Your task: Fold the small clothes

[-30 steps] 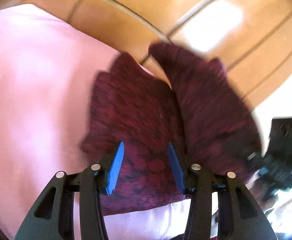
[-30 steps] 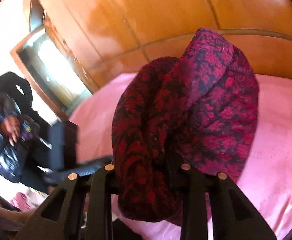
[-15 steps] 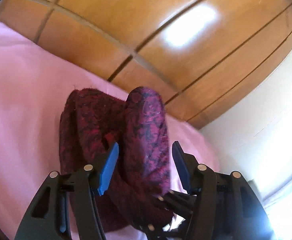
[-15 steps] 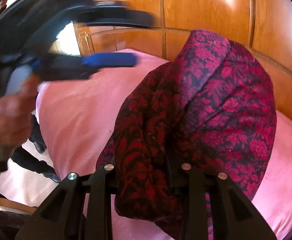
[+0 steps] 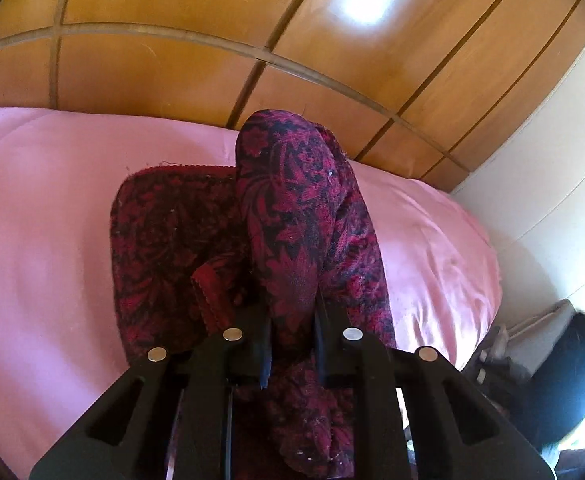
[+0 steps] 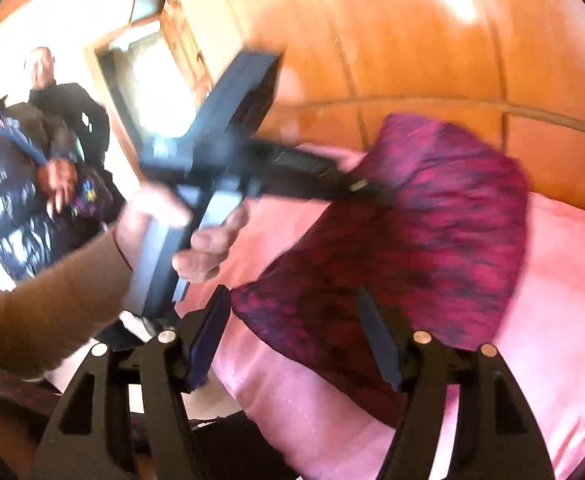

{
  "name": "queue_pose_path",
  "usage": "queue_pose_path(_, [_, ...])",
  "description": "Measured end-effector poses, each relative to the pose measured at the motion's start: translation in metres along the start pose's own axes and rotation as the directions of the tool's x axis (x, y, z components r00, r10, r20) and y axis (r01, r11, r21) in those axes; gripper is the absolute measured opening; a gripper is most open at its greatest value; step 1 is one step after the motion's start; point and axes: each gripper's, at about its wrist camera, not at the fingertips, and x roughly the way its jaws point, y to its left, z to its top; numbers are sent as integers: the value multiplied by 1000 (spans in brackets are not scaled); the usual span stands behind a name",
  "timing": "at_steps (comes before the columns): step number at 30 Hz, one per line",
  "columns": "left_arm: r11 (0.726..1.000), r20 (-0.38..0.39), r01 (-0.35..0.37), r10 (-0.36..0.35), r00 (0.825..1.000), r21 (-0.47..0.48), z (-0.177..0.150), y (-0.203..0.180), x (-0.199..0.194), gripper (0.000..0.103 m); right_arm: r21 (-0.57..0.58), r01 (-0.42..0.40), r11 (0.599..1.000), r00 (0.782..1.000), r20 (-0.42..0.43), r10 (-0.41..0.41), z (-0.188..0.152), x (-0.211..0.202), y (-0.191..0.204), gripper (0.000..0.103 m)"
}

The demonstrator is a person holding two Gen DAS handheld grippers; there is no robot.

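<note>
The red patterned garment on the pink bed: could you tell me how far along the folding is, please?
Done: the garment lies partly doubled on the pink sheet, its lower part flat. In hand: the left gripper is closing on a raised fold, while the right gripper is opening, its pads clear of the cloth. Left: laying that lifted fold down and squaring the bundle; it is not yet a neat, finished fold.

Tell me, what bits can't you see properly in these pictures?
- Left wrist view: the lower end of the red patterned garment is hidden behind the left gripper, so its overall shape is unclear.
- Right wrist view: motion blur smears the garment's pattern and the left gripper's tips.
- Right wrist view: the pink bedsheet is cut off by the picture edge.
</note>
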Motion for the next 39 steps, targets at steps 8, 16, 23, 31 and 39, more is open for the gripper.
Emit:
queue_pose_path(8, [985,0,-169,169,986,-21,-6,29,-2,15,87,133,987,989,-80,-126,-19,54,-39,55])
queue_pose_path(16, [944,31,-316,321,947,-98,-36,46,8,26,34,124,992,979,-166,-116,-20,80,-34,56])
queue_pose_path(23, [924,80,-379,383,920,-61,-35,25,11,26,201,81,976,996,-44,-74,60,57,-70,56])
queue_pose_path(31, [907,75,-418,421,904,-56,-51,45,13,26,200,226,953,969,-142,-200,112,133,-102,51])
queue_pose_path(39, [881,98,-459,469,878,-112,-55,53,10,38,105,335,936,926,-221,-306,86,186,-114,53])
